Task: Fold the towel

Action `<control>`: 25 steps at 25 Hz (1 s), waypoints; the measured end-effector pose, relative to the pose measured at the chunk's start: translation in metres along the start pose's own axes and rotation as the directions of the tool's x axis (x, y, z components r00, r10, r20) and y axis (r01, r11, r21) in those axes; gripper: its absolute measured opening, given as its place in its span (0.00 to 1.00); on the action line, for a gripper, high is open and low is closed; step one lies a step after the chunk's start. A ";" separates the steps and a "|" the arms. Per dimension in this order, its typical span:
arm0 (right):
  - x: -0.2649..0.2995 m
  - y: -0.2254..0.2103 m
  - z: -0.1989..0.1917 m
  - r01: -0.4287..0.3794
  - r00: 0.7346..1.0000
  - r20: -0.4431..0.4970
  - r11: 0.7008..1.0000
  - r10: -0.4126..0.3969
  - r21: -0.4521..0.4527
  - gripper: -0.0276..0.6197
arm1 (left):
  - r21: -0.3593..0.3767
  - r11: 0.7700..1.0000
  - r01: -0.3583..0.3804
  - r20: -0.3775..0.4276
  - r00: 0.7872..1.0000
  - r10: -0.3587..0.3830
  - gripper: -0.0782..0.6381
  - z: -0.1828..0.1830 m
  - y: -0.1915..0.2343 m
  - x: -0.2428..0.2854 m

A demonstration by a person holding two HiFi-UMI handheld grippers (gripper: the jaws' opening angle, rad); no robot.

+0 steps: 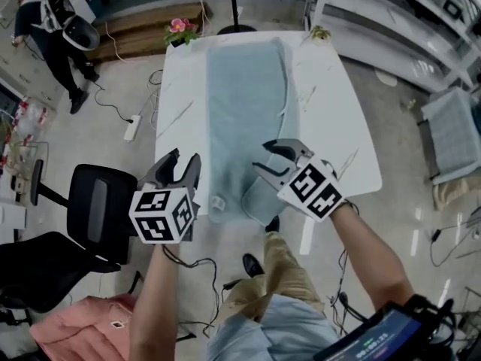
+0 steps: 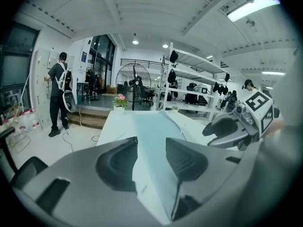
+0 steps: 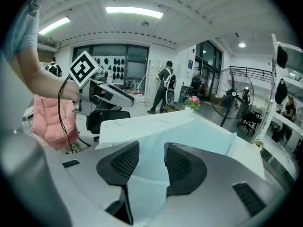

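Left gripper: held at the near left corner of the counter, just left of the towel. Its jaws are spread with nothing between the pads, and the towel shows beyond the gap.
Right gripper: held over the towel's near right corner. Its jaws stand apart and the cloth shows in the gap, but the pads are not pressing on it.
Towel: pale blue-green. It lies flat and lengthwise down the middle of the counter, and its near end hangs a little over the near edge between the two grippers.
Counter: white and rectangular, bare on both sides of the towel.
Office chair: black, on the floor to the left of the left gripper.
Pink flowers: in a pot by the counter's far left corner.
Fan: a standing fan past the far end of the counter.
Person: stands well apart at the far left, wearing dark clothes.
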State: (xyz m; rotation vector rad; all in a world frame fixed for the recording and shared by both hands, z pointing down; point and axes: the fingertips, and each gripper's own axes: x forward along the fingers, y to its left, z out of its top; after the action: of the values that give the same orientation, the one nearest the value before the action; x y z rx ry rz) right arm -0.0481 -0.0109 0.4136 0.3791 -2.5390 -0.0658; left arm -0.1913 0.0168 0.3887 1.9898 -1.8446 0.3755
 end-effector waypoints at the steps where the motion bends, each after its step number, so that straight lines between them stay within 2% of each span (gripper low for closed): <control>1: -0.001 0.018 -0.005 -0.036 0.999 -0.004 0.999 0.035 -0.016 0.32 | -0.016 1.000 0.001 -0.009 1.000 -0.001 0.37 -0.012 -0.003 -0.008; 3: -0.001 0.051 -0.016 -0.129 0.992 -0.019 0.989 0.128 -0.074 0.32 | -0.053 0.999 -0.001 -0.023 1.000 0.000 0.37 -0.038 -0.009 -0.020; 5: 0.001 0.077 -0.030 -0.230 0.973 -0.057 0.961 0.224 -0.152 0.32 | -0.092 0.996 -0.009 -0.039 0.999 0.006 0.37 -0.064 -0.013 -0.027; 8: 0.006 0.094 -0.044 -0.339 0.941 -0.111 0.903 0.321 -0.263 0.34 | -0.146 0.989 -0.034 -0.059 0.998 0.026 0.37 -0.100 -0.017 -0.035; 13: 0.018 0.107 -0.056 -0.470 0.882 -0.176 0.799 0.437 -0.374 0.39 | -0.254 0.964 -0.075 -0.056 0.996 0.063 0.37 -0.140 -0.022 -0.049; 16: 0.025 0.111 -0.074 -0.529 0.849 -0.242 0.742 0.471 -0.411 0.40 | -0.295 0.953 -0.074 -0.077 0.996 0.053 0.37 -0.164 -0.031 -0.051; 18: 0.030 0.113 -0.079 -0.551 0.834 -0.258 0.716 0.487 -0.428 0.41 | -0.310 0.948 -0.070 -0.097 0.994 0.042 0.37 -0.177 -0.036 -0.052; 22: 0.034 0.114 -0.076 -0.583 0.811 -0.240 0.701 0.534 -0.410 0.43 | -0.353 0.934 -0.054 -0.108 0.994 0.016 0.38 -0.194 -0.041 -0.051; 25: 0.035 0.117 -0.079 -0.626 0.779 -0.272 0.668 0.566 -0.404 0.42 | -0.407 0.913 -0.022 -0.095 0.995 -0.019 0.38 -0.199 -0.041 -0.042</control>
State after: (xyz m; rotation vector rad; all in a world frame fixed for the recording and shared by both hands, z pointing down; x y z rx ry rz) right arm -0.0630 0.0939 0.5131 -0.6408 -2.2873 -0.3927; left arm -0.1400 0.1477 0.5408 1.6550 -1.6975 0.0729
